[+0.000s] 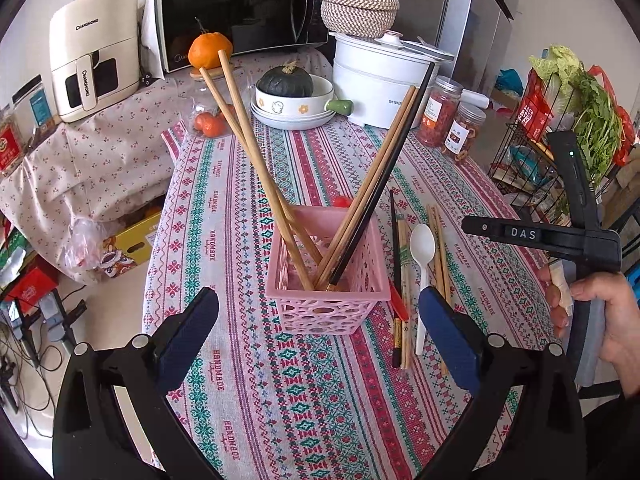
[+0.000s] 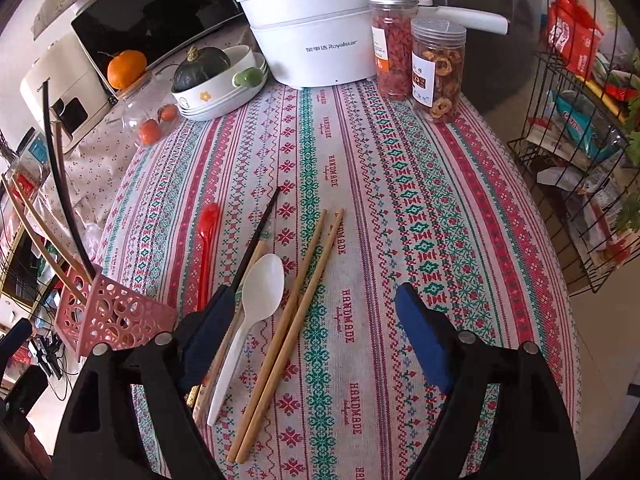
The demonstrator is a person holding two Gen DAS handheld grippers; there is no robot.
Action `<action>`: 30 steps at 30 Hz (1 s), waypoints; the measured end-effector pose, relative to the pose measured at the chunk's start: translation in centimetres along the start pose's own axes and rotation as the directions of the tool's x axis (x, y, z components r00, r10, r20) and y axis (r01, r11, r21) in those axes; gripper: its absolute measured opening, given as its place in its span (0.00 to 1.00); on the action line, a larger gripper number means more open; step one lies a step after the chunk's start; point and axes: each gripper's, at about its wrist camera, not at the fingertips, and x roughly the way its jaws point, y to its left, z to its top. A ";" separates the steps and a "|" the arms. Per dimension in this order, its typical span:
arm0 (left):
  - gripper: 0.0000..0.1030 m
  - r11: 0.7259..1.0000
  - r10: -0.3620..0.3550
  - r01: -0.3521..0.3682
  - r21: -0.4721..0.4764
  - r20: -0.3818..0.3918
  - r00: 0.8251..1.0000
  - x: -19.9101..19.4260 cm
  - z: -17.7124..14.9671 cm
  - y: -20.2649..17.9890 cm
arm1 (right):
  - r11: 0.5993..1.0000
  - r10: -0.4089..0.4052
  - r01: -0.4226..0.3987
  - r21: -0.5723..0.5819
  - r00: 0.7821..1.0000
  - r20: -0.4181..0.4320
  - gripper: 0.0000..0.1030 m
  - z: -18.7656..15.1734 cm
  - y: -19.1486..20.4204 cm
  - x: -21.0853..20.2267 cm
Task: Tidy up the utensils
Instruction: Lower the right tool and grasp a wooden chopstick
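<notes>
A pink perforated basket (image 1: 326, 280) stands on the striped tablecloth and holds several wooden chopsticks (image 1: 256, 164) and one black chopstick (image 1: 384, 176). My left gripper (image 1: 320, 334) is open just in front of the basket, empty. To the basket's right lie a white plastic spoon (image 2: 256, 312), a pair of wooden chopsticks (image 2: 292, 328), a black chopstick (image 2: 260, 232), a paper-wrapped chopstick and a red spoon (image 2: 206, 248). My right gripper (image 2: 310, 340) is open and empty above the wooden pair, its left finger over the black chopstick's end. The basket (image 2: 112, 312) shows at the right wrist view's left edge.
At the table's far end stand a white electric pot (image 2: 316, 36), two jars of dried fruit (image 2: 438, 72), stacked bowls with a dark squash (image 1: 290, 96) and a glass jar of oranges (image 1: 208, 120). A microwave (image 1: 240, 8) sits behind. A wire rack of vegetables (image 2: 580, 160) stands right of the table.
</notes>
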 end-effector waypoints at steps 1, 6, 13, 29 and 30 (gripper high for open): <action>0.93 1.000 -0.005 0.005 0.007 -0.001 1.000 0.0 0.0 -0.1 | 1.000 0.000 0.000 0.013 1.000 -0.017 0.58 0.1 -0.3 0.8; 0.93 0.999 -0.047 0.047 -0.002 -0.028 0.998 0.3 -0.1 -0.3 | 0.997 0.008 -0.001 0.078 0.997 -0.082 0.29 0.3 -1.3 3.9; 0.93 0.997 -0.078 0.077 -0.020 -0.035 0.996 0.1 -0.1 0.0 | 0.996 0.006 0.003 0.088 0.995 -0.096 0.20 0.7 -0.8 5.5; 0.70 0.975 -0.164 0.168 0.148 -0.039 0.986 -1.7 -0.4 -4.3 | 0.999 -0.024 0.032 0.044 0.983 -0.184 0.06 0.1 -1.2 5.2; 0.68 0.969 -0.180 0.186 0.162 -0.049 0.982 -1.6 -0.4 -5.0 | 0.998 -0.012 0.024 0.062 0.983 -0.181 0.06 0.1 -1.8 4.7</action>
